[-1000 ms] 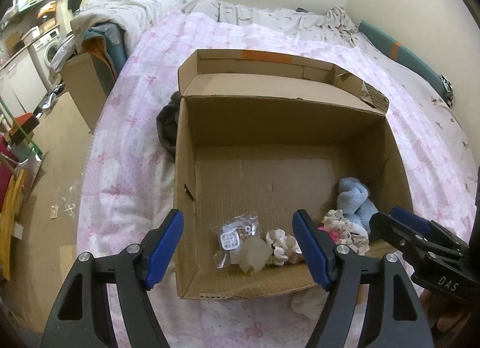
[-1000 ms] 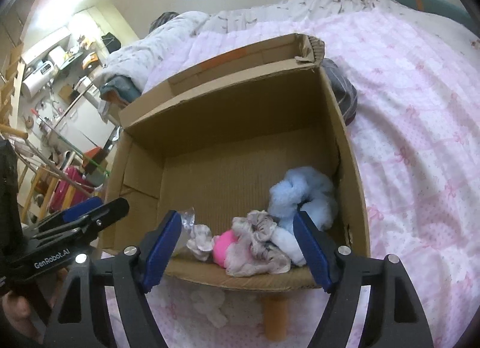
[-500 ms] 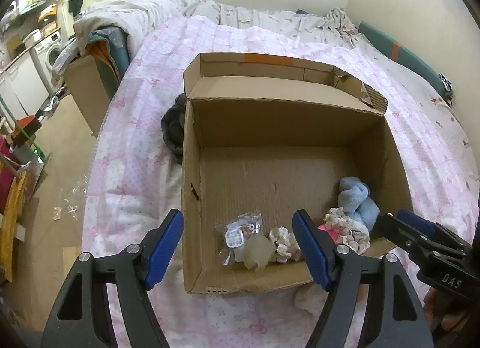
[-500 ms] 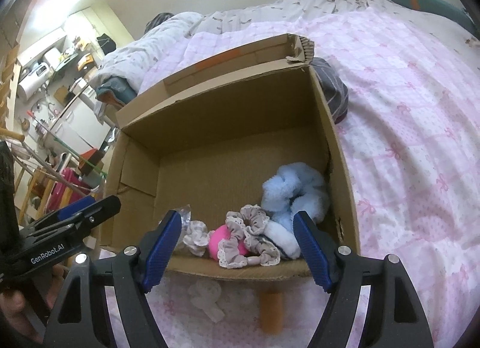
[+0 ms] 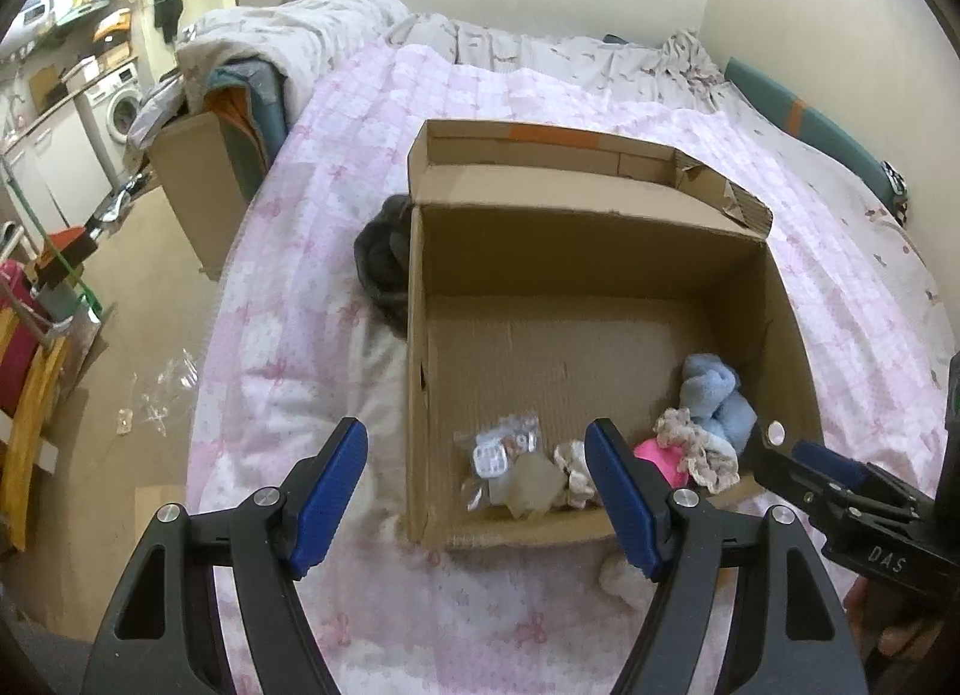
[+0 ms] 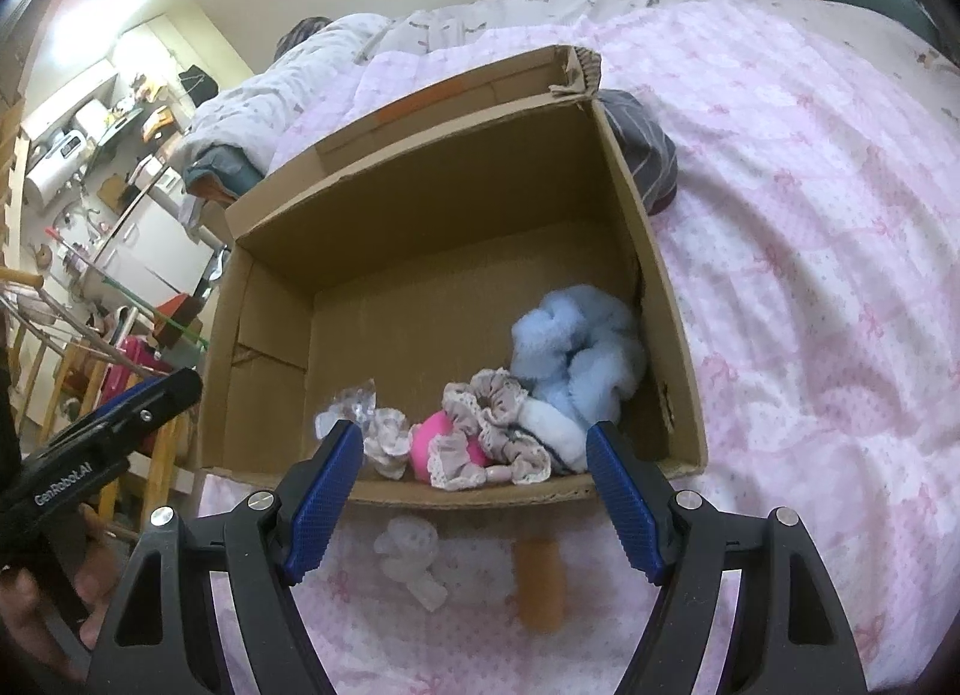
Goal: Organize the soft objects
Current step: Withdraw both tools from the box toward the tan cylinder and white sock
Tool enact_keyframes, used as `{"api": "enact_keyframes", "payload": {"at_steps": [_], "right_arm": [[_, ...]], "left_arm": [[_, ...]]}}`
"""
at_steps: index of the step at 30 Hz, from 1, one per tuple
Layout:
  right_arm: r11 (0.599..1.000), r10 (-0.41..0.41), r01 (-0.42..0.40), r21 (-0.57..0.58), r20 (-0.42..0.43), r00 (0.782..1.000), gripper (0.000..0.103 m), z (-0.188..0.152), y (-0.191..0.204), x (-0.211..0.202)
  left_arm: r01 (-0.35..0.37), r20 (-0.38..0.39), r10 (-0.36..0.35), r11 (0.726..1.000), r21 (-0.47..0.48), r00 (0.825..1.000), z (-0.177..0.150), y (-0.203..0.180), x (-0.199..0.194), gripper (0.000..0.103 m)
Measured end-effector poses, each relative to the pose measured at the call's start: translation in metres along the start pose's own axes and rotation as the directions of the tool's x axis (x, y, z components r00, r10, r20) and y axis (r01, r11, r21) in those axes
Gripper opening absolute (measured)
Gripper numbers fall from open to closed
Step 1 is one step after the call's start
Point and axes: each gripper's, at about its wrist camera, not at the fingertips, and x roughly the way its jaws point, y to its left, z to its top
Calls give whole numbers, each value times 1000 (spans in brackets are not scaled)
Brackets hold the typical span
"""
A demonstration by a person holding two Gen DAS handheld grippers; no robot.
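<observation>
We see the pink patterned quilt point(image 5: 288, 251) spread over the bed, and on it the open cardboard box point(image 5: 600, 251), which now sits farther from both cameras than a second ago: more quilt shows in front of its near wall, so we read both tools as drawing back and upward. Inside the box, gathered along the near wall, lie the fluffy blue scrunchie point(image 6: 576, 347) in the right corner, a lace-edged scrunchie point(image 6: 492, 431) draped over a pink ball-like item point(image 6: 438, 437), a small pale frilled scrunchie point(image 6: 387, 440), and a clear plastic packet point(image 5: 501, 446); their arrangement is unchanged across the interval. Outside the box, on the quilt just in front of its near wall, remain a small white soft item point(image 6: 411, 554) and an orange cylindrical object point(image 6: 540, 581), whose material we cannot tell. A dark striped garment point(image 6: 645, 155) lies against the box's far outer side. The left gripper point(image 5: 477, 491) and the right gripper point(image 6: 474, 494) both stand wide apart and carry nothing. We judge the retreat as the close of one deposit; the white item on the quilt appears the likeliest next candidate.
</observation>
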Motion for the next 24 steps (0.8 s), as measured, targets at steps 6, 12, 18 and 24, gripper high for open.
{"api": "enact_keyframes", "payload": {"at_steps": [6, 12, 18, 24], "right_arm": [[1000, -3, 3, -25, 14, 1000, 81, -9, 3, -12], [1000, 15, -15, 19, -4, 1000, 81, -20, -3, -20], [1000, -13, 13, 16, -7, 1000, 81, -27, -11, -30], [988, -122, 129, 81, -86, 989, 81, -36, -38, -25]], "left_arm": [[-21, -5, 21, 1000, 9, 1000, -15, 0, -4, 73], [-14, -26, 13, 1000, -21, 1000, -27, 2, -6, 73], [23, -39, -24, 1000, -19, 999, -40, -5, -8, 73], [56, -57, -57, 998, -12, 997, -45, -12, -6, 73]]}}
